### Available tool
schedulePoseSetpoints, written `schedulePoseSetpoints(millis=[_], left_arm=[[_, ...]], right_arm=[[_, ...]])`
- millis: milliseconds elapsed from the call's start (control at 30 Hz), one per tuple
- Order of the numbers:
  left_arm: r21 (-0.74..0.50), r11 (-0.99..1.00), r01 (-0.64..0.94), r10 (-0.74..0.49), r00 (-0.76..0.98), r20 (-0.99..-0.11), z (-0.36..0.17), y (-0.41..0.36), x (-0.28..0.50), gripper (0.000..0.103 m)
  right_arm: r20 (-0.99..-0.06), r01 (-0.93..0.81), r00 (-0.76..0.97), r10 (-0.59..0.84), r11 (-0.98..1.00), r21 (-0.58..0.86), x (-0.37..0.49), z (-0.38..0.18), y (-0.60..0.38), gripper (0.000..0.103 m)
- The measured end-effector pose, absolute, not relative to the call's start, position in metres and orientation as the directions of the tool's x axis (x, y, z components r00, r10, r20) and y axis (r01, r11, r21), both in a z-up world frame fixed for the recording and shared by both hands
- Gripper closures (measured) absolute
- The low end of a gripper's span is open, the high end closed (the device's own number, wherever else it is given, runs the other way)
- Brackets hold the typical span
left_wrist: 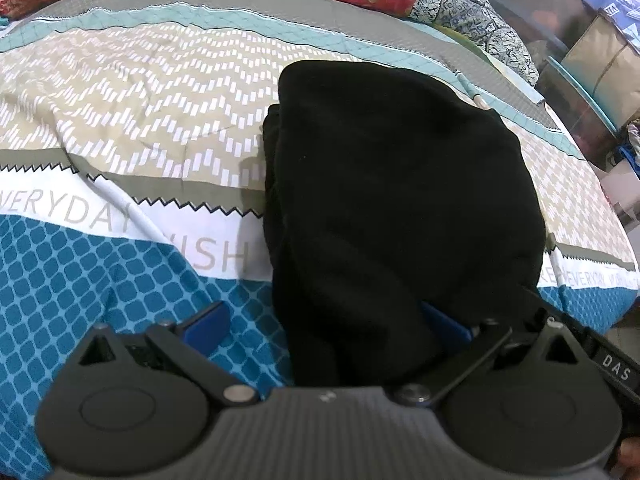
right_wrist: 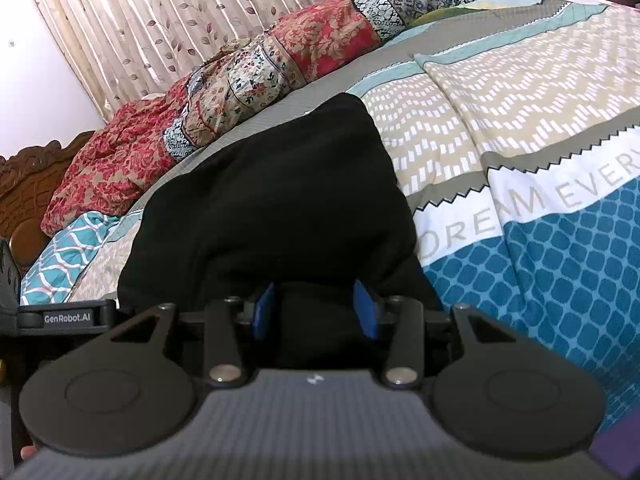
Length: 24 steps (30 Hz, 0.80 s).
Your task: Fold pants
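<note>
A: Where do the pants [left_wrist: 392, 200] sit right now?

B: They lie in a dark, already doubled-over bundle on the bed [left_wrist: 120, 272], across the patterned bedsheet, with the near edge hanging toward both tools

A: And the left hand-held gripper [left_wrist: 326, 326]?

B: Its jaws stand wide. One blue pad is bare over the sheet, the other is half buried under the cloth edge, so I read it as released, with fabric draped between the fingers but not pinched

A: The right hand-held gripper [right_wrist: 316, 312]?

B: Its two blue pads [right_wrist: 265, 312] flank a thick fold of the black fabric at the near edge and seem to press on it, so I'd call that clenched on the pants

A: So which step is this?

B: By my judgement a late fold: the bundle is compact, and the near edge is being taken up for another turn. Next the left tool must close on its corner, then both lift together and carry the edge over to the far side, keeping the layers level so nothing slides out

A: What does each view add?

B: The left wrist view shows the stacked layers along the bundle's side. The right wrist view shows the curtain [right_wrist: 132, 28], the carved headboard [right_wrist: 28, 184] and the quilt [right_wrist: 240, 76] heaped along the far side of the bed, just beyond the pants
</note>
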<state>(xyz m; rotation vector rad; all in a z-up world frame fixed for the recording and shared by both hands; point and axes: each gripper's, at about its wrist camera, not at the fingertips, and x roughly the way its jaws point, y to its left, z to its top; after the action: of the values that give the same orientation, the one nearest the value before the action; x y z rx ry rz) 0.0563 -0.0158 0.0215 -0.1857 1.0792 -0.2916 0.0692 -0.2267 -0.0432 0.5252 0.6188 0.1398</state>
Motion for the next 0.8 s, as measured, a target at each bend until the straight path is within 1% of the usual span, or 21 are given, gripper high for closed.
schedulePoseSetpoints(millis=[200, 367, 467, 533, 633, 800], left_arm=[[-0.293, 0.944, 0.149, -0.329, 0.437, -0.837, 0.021, -0.013, 0.057, 0.0], [-0.293, 0.945, 0.149, -0.328, 0.436, -0.838, 0.021, -0.014, 0.057, 0.0], [-0.291, 0.945, 0.148, -0.326, 0.437, -0.838, 0.021, -0.013, 0.056, 0.0], [-0.288, 0.946, 0.147, -0.323, 0.439, -0.838, 0.021, -0.014, 0.056, 0.0], [-0.287, 0.947, 0.147, -0.322, 0.44, -0.838, 0.021, -0.016, 0.057, 0.0], [-0.3, 0.942, 0.152, -0.336, 0.451, -0.827, 0.02, -0.014, 0.055, 0.0]], right_arm=[[-0.504, 0.031, 0.815, 0.286, 0.847, 0.531, 0.066, -0.046, -0.23, 0.056], [-0.494, 0.034, 0.813, 0.308, 0.822, 0.568, 0.066, -0.047, -0.237, 0.052], [-0.484, 0.033, 0.81, 0.33, 0.8, 0.599, 0.065, -0.047, -0.24, 0.046], [-0.474, 0.03, 0.807, 0.353, 0.777, 0.629, 0.066, -0.047, -0.243, 0.036], [-0.456, 0.007, 0.799, 0.392, 0.753, 0.658, 0.067, -0.045, -0.244, 0.026], [-0.469, -0.008, 0.795, 0.385, 0.779, 0.627, 0.066, -0.04, -0.236, 0.022]])
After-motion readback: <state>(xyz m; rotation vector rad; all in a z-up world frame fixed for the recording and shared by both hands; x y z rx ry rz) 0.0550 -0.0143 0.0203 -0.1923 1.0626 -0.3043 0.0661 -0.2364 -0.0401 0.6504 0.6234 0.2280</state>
